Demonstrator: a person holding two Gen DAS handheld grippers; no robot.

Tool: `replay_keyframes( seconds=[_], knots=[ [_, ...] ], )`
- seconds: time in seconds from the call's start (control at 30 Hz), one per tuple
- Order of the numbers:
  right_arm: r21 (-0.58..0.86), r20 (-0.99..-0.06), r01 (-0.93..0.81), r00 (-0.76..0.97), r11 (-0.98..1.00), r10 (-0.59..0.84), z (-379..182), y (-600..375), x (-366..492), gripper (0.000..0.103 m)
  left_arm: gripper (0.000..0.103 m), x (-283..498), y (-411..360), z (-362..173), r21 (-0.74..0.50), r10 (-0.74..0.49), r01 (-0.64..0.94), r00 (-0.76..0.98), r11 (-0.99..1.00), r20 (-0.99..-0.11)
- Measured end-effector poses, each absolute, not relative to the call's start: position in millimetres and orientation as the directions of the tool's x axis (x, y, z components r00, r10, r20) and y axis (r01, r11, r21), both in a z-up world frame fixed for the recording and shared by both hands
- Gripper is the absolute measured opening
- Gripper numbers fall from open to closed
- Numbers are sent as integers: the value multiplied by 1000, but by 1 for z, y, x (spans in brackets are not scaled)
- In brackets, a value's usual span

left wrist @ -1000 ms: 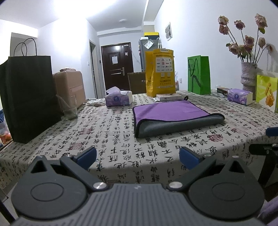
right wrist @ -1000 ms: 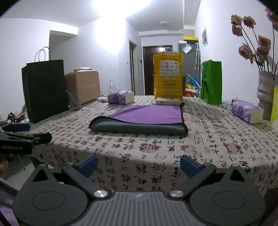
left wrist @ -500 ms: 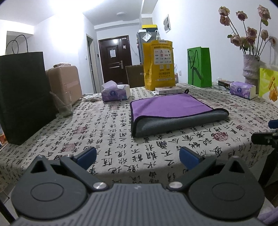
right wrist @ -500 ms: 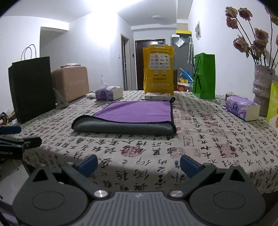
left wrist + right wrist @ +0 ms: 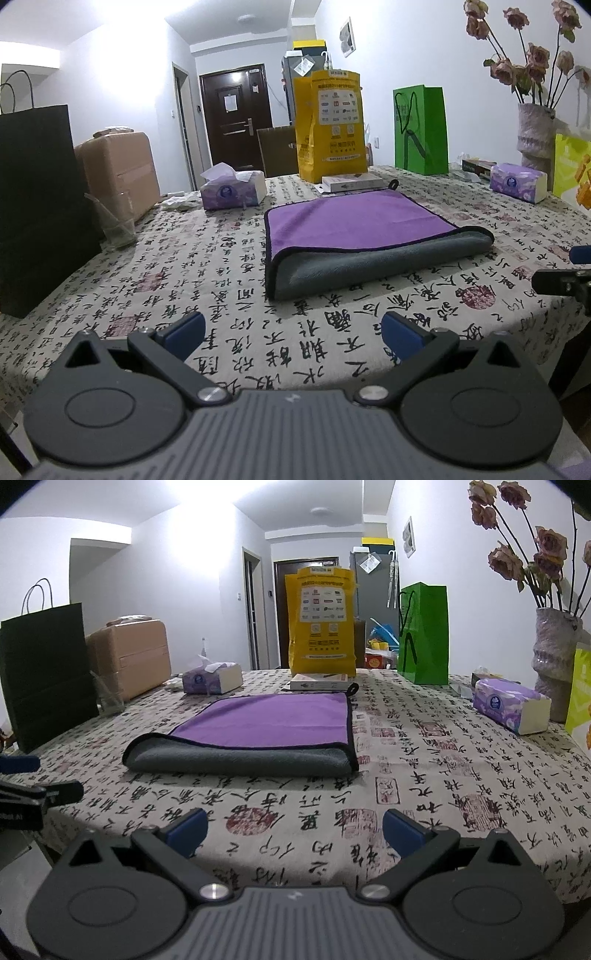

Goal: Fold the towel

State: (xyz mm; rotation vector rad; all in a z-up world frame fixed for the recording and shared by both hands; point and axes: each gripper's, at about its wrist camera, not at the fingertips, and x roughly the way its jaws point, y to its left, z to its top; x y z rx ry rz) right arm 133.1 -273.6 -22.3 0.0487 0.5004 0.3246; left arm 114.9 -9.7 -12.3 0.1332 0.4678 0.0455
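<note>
A towel (image 5: 354, 229), purple on top and grey beneath, lies folded flat on the table with its grey fold edge toward me; it also shows in the right wrist view (image 5: 266, 731). My left gripper (image 5: 293, 332) is open and empty, above the table's near edge, short of the towel's front left corner. My right gripper (image 5: 293, 829) is open and empty, above the near edge, short of the towel's front right corner. Each gripper shows at the edge of the other's view.
The table (image 5: 207, 280) has a calligraphy-print cloth. On it stand a black paper bag (image 5: 33, 206), a cardboard box (image 5: 118, 170), tissue packs (image 5: 232, 188) (image 5: 509, 705), a yellow bag (image 5: 330, 125), a green bag (image 5: 421, 129), a flat box (image 5: 351, 181), a vase with flowers (image 5: 554, 657).
Both grippers have moved forward and up toward the table; the towel looms larger and lower in both views. The towel has not moved. Both grippers stay open.
</note>
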Motion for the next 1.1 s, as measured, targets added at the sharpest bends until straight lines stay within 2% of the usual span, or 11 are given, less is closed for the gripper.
replay_keyframes(
  seconds=[0.47, 1.1],
  knots=[
    [119, -474, -296, 822, 948, 317, -25, -271, 171, 101, 103, 152, -11, -21, 147, 79, -7, 871, 989, -485],
    [97, -475, -278, 831, 956, 290, -27, -268, 220, 100, 103, 215, -3, -24, 150, 62, 14, 872, 989, -486]
  ],
)
